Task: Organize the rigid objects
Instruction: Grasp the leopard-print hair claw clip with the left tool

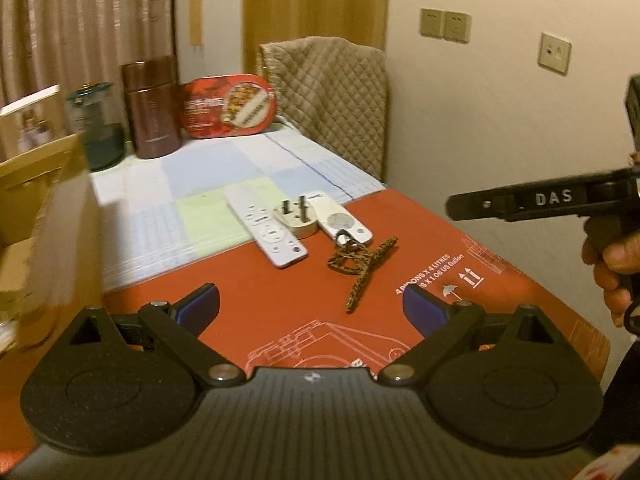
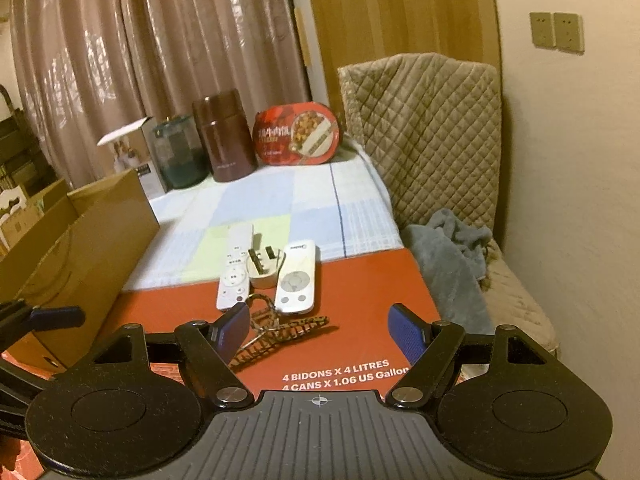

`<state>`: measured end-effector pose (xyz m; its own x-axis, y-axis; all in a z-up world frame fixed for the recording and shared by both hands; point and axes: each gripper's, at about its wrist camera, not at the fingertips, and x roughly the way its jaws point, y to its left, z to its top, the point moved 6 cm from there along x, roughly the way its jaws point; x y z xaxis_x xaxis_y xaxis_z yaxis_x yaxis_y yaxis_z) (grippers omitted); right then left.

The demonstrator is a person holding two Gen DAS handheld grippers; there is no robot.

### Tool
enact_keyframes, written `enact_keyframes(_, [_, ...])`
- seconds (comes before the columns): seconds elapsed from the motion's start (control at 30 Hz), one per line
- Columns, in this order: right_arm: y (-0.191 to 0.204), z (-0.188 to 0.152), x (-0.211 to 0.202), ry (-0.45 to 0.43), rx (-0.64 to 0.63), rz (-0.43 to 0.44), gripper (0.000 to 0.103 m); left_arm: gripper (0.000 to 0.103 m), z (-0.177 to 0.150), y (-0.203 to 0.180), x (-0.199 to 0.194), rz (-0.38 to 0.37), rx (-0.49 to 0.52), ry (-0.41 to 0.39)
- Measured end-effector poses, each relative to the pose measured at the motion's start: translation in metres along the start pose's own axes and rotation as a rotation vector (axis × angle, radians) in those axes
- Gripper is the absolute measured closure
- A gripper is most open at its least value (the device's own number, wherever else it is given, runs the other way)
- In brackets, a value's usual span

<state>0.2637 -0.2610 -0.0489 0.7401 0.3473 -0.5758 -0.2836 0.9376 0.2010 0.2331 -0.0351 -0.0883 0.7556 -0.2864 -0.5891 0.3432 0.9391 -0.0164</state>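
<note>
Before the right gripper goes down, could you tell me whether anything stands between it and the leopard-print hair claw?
Nothing visible does. The right gripper hangs open above the red board, and the hair claw lies just ahead between its fingers, uncovered. The keyring, the two remotes and the plug lie beyond the claw, not in front of it.

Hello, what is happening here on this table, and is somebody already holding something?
A person holds a gripper in each hand above a red cardboard sheet. Both the left gripper and the right gripper are open and empty. On the sheet lie two white remotes with a white plug between them, and a patterned hair claw nearer. Nothing is picked up yet.
</note>
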Motion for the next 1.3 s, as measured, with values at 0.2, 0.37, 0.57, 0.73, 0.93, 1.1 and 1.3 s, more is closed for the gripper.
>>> enact_keyframes(0.2, [-0.004,0.000,0.026,0.042,-0.024,0.045,0.030,0.011,0.003,-0.006,0.039,-0.037,0.063,0.022])
enact_keyframes(0.37, [-0.010,0.001,0.042,0.065,-0.029,0.033,0.030,0.016,0.007,-0.012,0.071,-0.068,0.093,0.053])
enact_keyframes(0.57, [-0.021,0.007,0.052,0.082,0.024,0.029,0.042,0.022,0.009,-0.020,0.108,-0.114,0.117,0.072])
enact_keyframes(0.73, [-0.030,0.005,0.059,0.121,0.067,0.016,0.044,0.036,0.014,-0.022,0.132,-0.158,0.111,0.074])
enact_keyframes(0.93, [-0.032,0.005,0.063,0.126,0.079,0.008,0.044,0.058,0.015,-0.027,0.147,-0.223,0.125,0.090])
enact_keyframes(1.1, [-0.030,0.005,0.064,0.125,0.081,0.011,0.044,0.069,0.009,-0.024,0.134,-0.210,0.100,0.099])
enact_keyframes(1.3, [-0.022,0.004,0.067,0.131,0.058,0.027,0.044,0.070,-0.017,-0.003,0.094,-0.112,0.000,0.116])
